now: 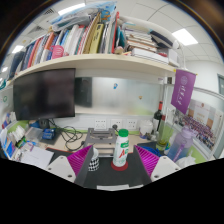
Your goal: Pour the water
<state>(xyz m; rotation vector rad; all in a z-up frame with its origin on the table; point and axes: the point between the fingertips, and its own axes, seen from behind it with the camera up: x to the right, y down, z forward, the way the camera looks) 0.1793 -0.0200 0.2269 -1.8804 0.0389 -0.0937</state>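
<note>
Item: gripper (120,160), fingers spread wide, clasping nothing; small bottle (121,150) with red cap standing upright on desk (100,135) between them, gaps either side; recommended handling: centre on body, close squarely below cap before pouring.

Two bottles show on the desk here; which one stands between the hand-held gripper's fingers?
The white bottle with the red cap, upright in the gap of the open hand-held gripper. The dark bottle stands far beyond the fingers, further back on the desk.
</note>
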